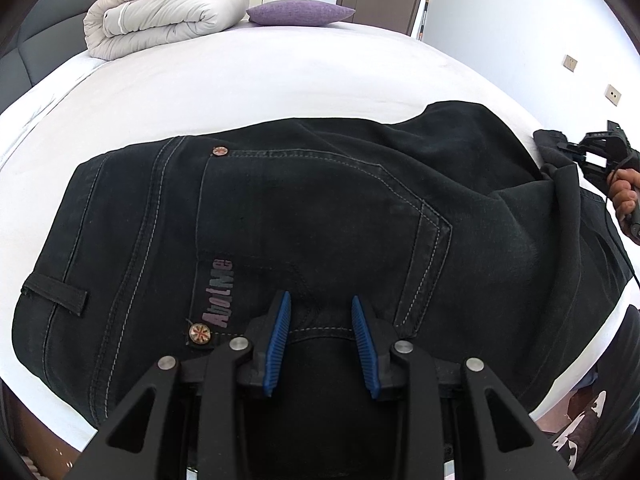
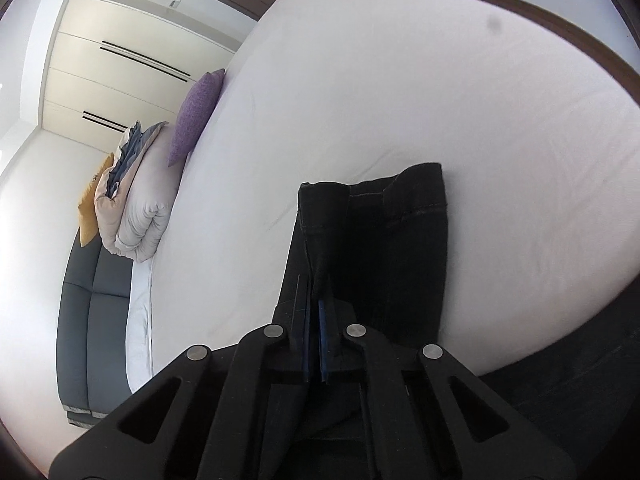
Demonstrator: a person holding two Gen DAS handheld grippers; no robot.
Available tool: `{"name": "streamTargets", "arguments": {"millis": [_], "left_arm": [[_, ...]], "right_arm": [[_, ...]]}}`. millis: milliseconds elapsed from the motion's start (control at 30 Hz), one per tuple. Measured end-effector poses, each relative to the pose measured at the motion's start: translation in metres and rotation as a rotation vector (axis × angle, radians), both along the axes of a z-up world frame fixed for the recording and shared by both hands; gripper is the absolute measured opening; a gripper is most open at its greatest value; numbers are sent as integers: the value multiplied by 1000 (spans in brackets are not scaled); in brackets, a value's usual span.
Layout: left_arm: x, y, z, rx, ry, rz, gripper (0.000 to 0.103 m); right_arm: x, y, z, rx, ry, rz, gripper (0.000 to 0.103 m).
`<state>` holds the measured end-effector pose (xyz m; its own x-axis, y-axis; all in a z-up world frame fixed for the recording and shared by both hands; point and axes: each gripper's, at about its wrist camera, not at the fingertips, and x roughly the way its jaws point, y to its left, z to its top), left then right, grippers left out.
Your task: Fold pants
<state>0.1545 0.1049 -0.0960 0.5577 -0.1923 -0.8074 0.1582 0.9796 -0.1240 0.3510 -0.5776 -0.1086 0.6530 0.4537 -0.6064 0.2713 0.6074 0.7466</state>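
Observation:
Black jeans (image 1: 304, 216) lie on a white bed (image 1: 248, 80), seat side up, with a back pocket and waistband at the left. My left gripper (image 1: 320, 308) is open, its blue pads just above the pocket area, holding nothing. My right gripper (image 2: 316, 312) is shut on the jeans' leg ends (image 2: 372, 232), which stick up past its fingers with the hems showing. In the left wrist view the right gripper (image 1: 576, 152) shows at the far right edge, lifting a fold of black cloth.
A folded beige duvet (image 1: 160, 20) and a purple cushion (image 1: 300, 12) sit at the head of the bed. A dark grey headboard (image 2: 92, 320) runs along that side. A wardrobe (image 2: 120, 64) and a door stand beyond.

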Motion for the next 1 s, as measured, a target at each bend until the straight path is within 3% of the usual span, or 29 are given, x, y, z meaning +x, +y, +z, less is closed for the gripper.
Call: {"name": "streamTargets", "arguments": {"millis": [167,300,567,700,1000], "left_arm": [[0,-1,-1,2,-2,0,34],[-1,0,-1,1,-2,-1,34],[-1,0,0,-4,-8,4,34],[-5,1,4,-9,-26,21,34],[-8,3,8,-52,-30,49,39]], "right_arm": [[-65,-31,39,28,-59,-74,2],[-130,-52,51,25,-66,-110,2],[-259,-91,22,35,-25,-198,1],[-281,-91,-3,47,11,-224,1],[-336,-90,-22,36,14,-241,1]]}}
